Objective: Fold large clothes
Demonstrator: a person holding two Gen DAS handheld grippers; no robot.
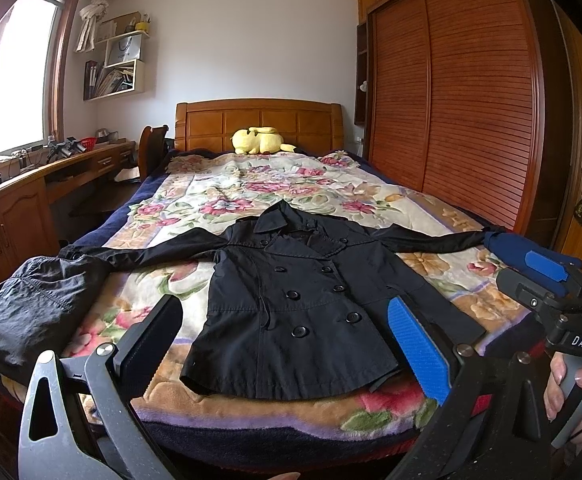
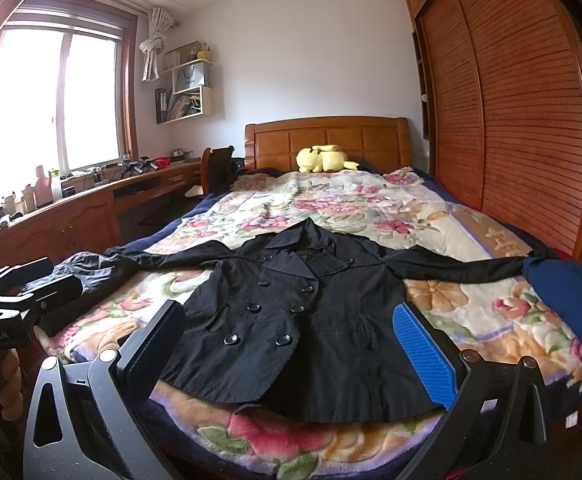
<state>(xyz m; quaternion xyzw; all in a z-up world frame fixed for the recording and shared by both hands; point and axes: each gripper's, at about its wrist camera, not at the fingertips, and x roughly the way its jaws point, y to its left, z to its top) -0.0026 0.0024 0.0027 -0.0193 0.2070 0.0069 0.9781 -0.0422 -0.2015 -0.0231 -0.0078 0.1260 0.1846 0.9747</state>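
Both grippers, left gripper [image 1: 287, 344] and right gripper [image 2: 291, 348], jaws spread, empty, above black coat [image 1: 303, 304]

The double-breasted coat [image 1: 291, 300] is black with black buttons. Under it lies a cream blanket [image 1: 219, 188] patterned with pink flowers and green leaves, edged seemingly navy. The plush toy [image 1: 259, 141] is yellow.

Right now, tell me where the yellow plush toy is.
In both views the yellow plush toy lies at the far end of the bed, against the wooden headboard, well beyond the black coat spread on the floral blanket.
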